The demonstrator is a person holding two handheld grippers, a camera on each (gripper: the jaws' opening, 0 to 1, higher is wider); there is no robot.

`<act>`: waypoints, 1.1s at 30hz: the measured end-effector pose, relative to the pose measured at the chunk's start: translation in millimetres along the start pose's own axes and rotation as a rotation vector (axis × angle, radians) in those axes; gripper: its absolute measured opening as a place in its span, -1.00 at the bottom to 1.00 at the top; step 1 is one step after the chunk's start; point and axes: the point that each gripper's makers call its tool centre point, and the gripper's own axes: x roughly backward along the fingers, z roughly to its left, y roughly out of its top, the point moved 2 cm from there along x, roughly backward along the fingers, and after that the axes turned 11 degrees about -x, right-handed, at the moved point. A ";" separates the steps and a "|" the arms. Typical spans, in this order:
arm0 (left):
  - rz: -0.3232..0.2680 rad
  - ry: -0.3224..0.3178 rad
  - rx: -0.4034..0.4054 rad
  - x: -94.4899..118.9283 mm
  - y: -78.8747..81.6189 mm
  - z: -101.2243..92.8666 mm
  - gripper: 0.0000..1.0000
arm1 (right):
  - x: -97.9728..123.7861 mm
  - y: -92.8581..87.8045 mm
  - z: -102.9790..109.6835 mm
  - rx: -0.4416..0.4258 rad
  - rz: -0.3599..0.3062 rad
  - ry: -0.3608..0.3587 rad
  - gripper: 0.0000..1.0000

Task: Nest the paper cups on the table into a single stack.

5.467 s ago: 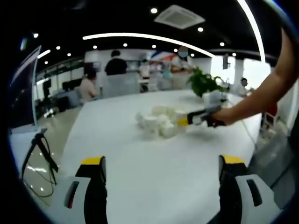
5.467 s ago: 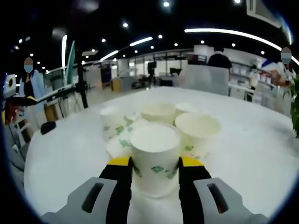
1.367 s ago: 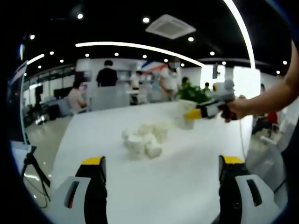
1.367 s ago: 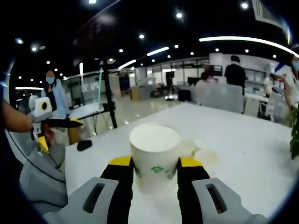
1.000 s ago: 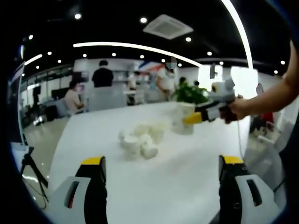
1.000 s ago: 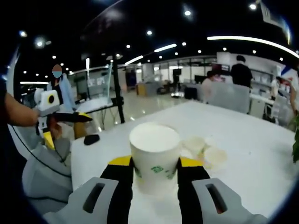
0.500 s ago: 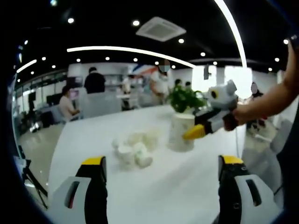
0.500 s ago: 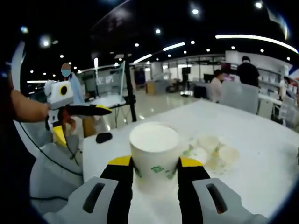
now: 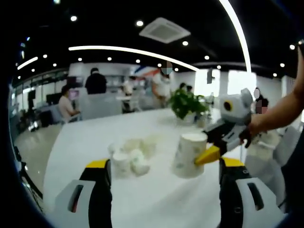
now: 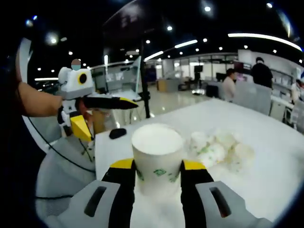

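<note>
A white paper cup [image 10: 156, 156] with green print is held upright above the white table [image 10: 280, 142], and my right gripper [image 10: 156, 172] is shut on its sides. In the left gripper view that cup [image 9: 189, 154] hangs just ahead of my jaws, carried by the right gripper [image 9: 203, 152] that comes in from the right. My left gripper [image 9: 164, 190] is open with nothing between its jaws; seen from the right gripper view, the left gripper [image 10: 105, 116] stands open at the left. A cluster of several loose paper cups [image 9: 130, 156] lies on the table, the same cups [image 10: 218, 146] beyond the held one.
A potted plant [image 9: 186, 102] stands at the table's far side. A small black object [image 10: 118, 133] lies near the table edge, with a black stand pole [image 10: 145, 85] behind it. People sit and stand in the office behind. A person's forearm [image 9: 280, 111] reaches in from the right.
The right gripper has carried the cup away from the cluster and closer to the left gripper. The two grippers now face each other at short range. The left gripper has stayed open.
</note>
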 end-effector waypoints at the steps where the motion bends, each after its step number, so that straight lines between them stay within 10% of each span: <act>1: -0.001 -0.009 -0.008 -2.1 1.8 -3.1 0.82 | 0.0 -0.5 2.6 0.001 0.001 0.005 -0.33; 33: 0.008 -0.202 -0.066 -27.6 18.4 -54.5 -0.23 | 1.4 -0.6 37.4 0.047 0.031 0.110 -0.32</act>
